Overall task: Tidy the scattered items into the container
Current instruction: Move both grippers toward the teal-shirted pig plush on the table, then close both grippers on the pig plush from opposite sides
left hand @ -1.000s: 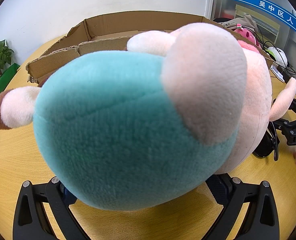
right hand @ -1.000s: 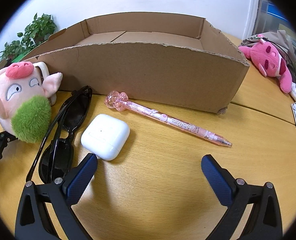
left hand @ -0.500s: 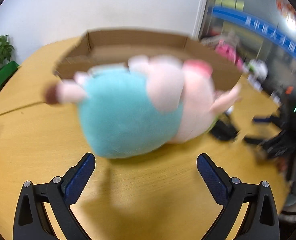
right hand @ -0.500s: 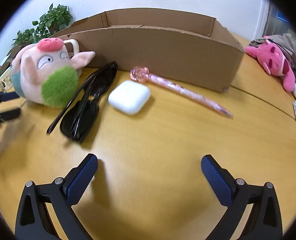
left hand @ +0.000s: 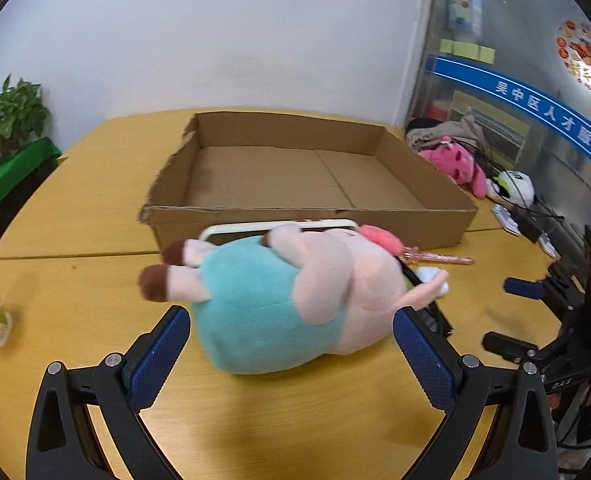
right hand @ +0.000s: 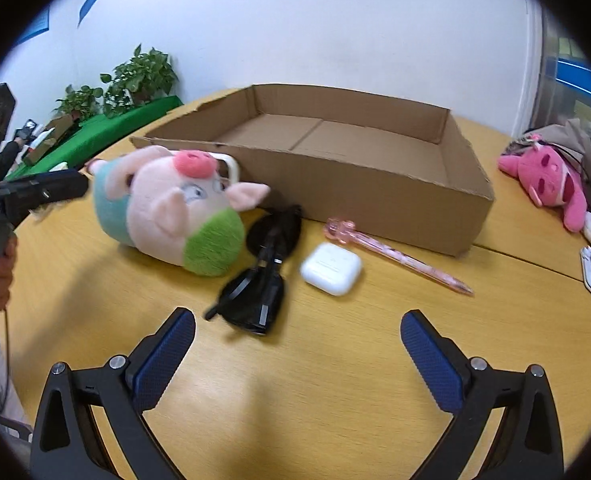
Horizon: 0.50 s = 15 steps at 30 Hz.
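in the left wrist view the left gripper [left hand: 291, 348] fills the bottom of the frame, its blue-padded fingers spread wide with nothing between them. just above the fingertips, at centre frame, the plush pig [left hand: 295, 300] lies on its side on the yellow table [left hand: 75, 288], teal body toward the lower left, pink head toward the right. behind it a white-rimmed flat thing [left hand: 275, 227] leans at the box wall; what it is i cannot tell. further up, the open cardboard box [left hand: 307, 176] sits at middle frame with only bare cardboard showing inside.

in the right wrist view the right gripper [right hand: 297, 352] stands at the bottom, fingers also spread wide and holding nothing. above them, centre frame, lie folded black sunglasses [right hand: 261, 276], with a white earbud case [right hand: 331, 268] just to their right and a pink pen [right hand: 399, 256] slanting toward the right. the pig is at centre left, and the box lies behind all of these. a pink plush [right hand: 551, 184] rests at the right edge, potted plants [right hand: 135, 80] at upper left.
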Available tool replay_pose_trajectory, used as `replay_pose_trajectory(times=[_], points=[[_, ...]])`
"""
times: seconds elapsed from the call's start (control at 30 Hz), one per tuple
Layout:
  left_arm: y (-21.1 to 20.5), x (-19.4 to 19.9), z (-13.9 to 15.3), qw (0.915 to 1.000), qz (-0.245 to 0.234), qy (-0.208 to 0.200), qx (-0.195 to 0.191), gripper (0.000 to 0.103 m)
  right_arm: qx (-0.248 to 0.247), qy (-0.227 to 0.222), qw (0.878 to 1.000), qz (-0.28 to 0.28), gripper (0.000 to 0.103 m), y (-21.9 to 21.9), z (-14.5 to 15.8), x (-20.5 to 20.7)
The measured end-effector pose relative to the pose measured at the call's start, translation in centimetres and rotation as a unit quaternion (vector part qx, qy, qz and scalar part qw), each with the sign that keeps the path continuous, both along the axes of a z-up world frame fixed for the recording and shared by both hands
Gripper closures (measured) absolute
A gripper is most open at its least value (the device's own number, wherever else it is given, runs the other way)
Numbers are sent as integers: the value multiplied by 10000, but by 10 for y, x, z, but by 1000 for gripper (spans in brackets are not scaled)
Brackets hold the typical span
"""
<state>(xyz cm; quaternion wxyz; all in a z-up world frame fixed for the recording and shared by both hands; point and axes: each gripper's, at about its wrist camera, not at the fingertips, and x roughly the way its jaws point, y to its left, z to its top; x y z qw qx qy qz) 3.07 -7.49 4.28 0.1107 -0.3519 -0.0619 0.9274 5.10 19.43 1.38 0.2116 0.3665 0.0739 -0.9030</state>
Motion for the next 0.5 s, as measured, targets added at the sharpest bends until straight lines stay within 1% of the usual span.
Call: replay_pose_trajectory(times=[0.07, 0.1, 0.17, 0.23, 0.27, 0.33, 0.4, 0.43, 0.5], points=[[-2, -1, -2, 9995, -192, -46, 235, 0, 11, -14, 10000, 60, 0, -3, -2, 1], [-1, -2, -2, 9996, -183, -41, 193, 0, 0, -13, 9999, 106, 0, -6, -2, 1], [-3, -8, -1, 10000, -22, -26, -46, 0, -40, 11, 9998, 208, 0, -11, -3, 2], [-8, -14, -1, 9998, 142, -53, -137, 0, -69, 20, 9994, 348, 0, -19, -2, -1], [-13, -18, -1, 9996, 220, -73, -142, 0, -75, 21, 9992, 404, 0, -23, -1, -2], [-22, -24, -4, 9997, 211, -119, -84, 0, -121, 38, 9985, 536, 0, -31, 1, -6], [-28, -33, -12, 9994, 227, -247, -83, 0, -205, 43, 9975, 676, 0, -41, 4, -11], [-30, -36, -17, 9991, 260, -309, -124, 0, -265, -1, 9967, 772, 0, -47, 4, -16], [-32, -42, -26, 9991, 124, -401, 18, 0, -411, -151, 9946, 938, 0, -56, 3, -25]])
